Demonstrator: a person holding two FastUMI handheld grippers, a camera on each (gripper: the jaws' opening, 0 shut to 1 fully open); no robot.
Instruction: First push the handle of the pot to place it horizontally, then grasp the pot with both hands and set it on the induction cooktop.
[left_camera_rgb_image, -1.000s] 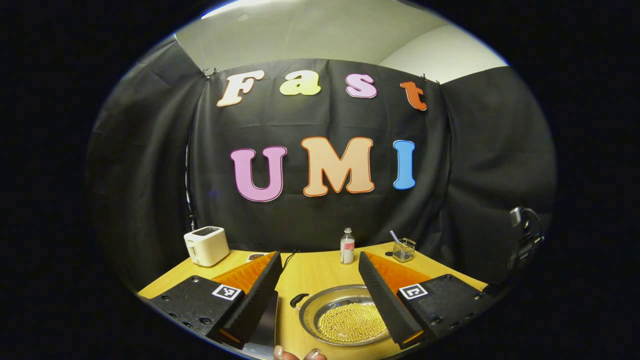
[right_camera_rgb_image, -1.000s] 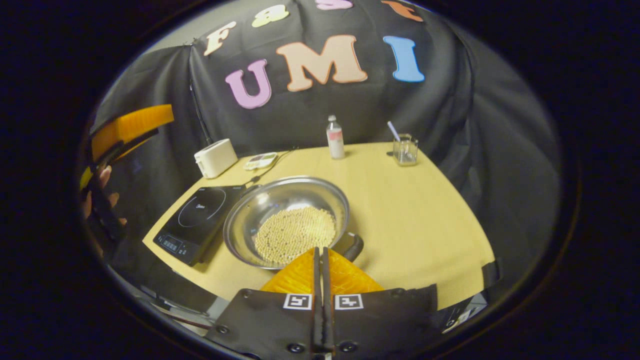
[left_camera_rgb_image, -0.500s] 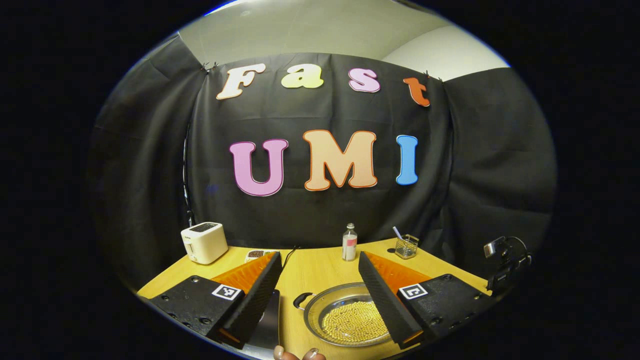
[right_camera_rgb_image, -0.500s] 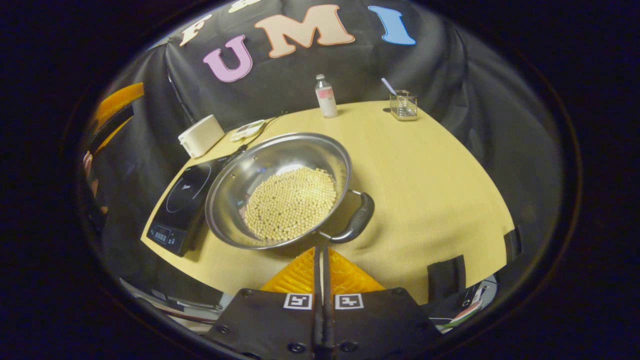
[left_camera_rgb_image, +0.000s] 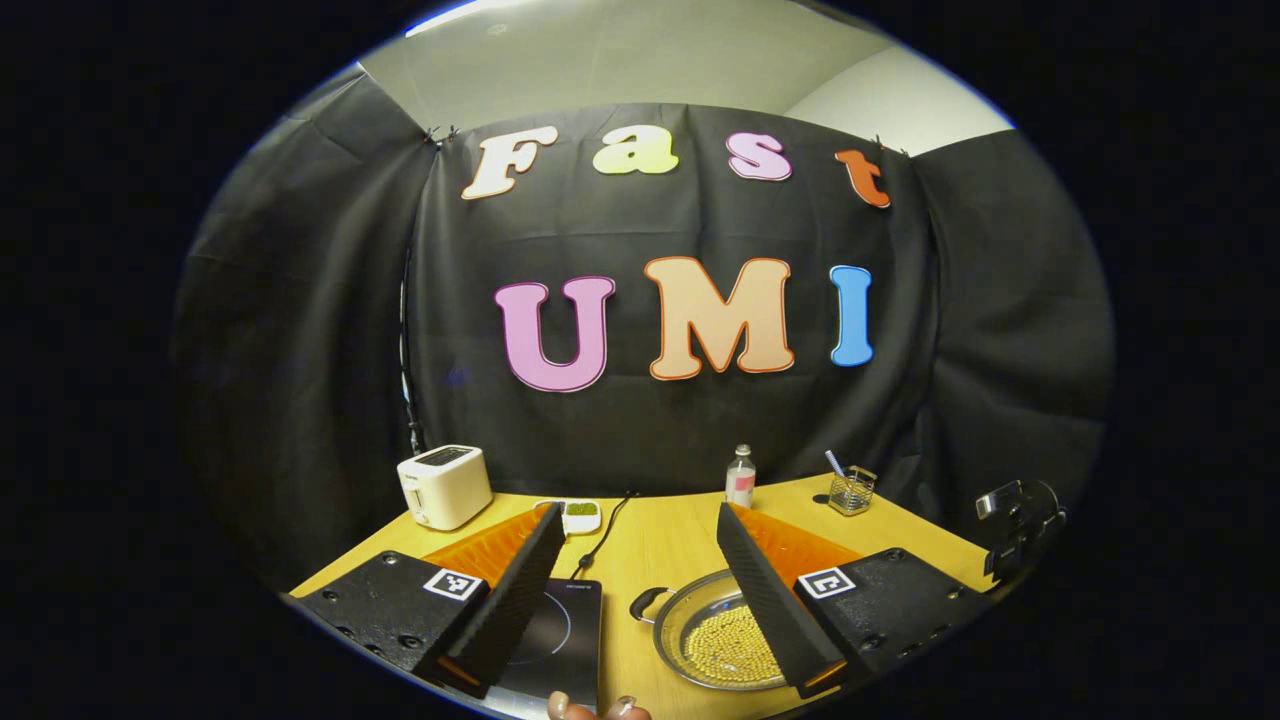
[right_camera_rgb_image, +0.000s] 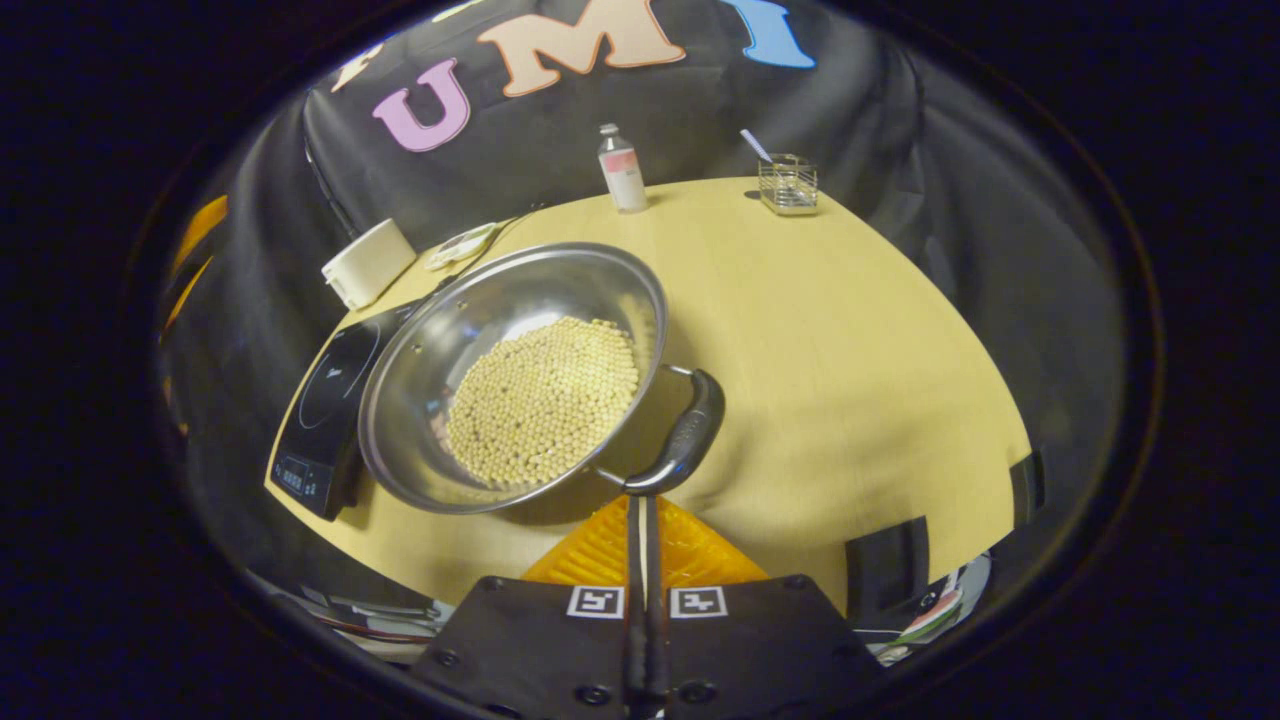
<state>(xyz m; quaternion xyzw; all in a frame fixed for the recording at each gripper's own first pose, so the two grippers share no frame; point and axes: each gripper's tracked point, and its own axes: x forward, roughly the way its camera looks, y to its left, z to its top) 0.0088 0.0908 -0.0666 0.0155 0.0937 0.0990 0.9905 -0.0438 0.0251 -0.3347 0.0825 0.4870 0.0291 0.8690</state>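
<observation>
A steel pot (right_camera_rgb_image: 480, 330) with a layer of pale beans stands on the yellow table (right_camera_rgb_image: 850, 330). Its black handle (right_camera_rgb_image: 685, 435) points toward my right gripper (right_camera_rgb_image: 643, 500), which is shut with nothing held; its tips sit right at the handle's near end, contact unclear. The black induction cooktop (right_camera_rgb_image: 320, 395) lies just left of the pot. In the left gripper view the left gripper (left_camera_rgb_image: 640, 515) hangs open above the table, the cooktop (left_camera_rgb_image: 560, 635) below its left finger and the pot (left_camera_rgb_image: 700, 640) partly behind its right finger.
Along the back stand a white toaster (right_camera_rgb_image: 368, 272), a small bottle (right_camera_rgb_image: 622, 168) and a wire cup (right_camera_rgb_image: 788, 185). A small white device (left_camera_rgb_image: 580, 515) with a cable lies behind the cooktop. The table's right half (right_camera_rgb_image: 900, 400) is bare wood.
My right gripper has moved in and down toward the pot's handle, which now sits at its tips. The left gripper has swung left, bringing the cooktop into its view.
</observation>
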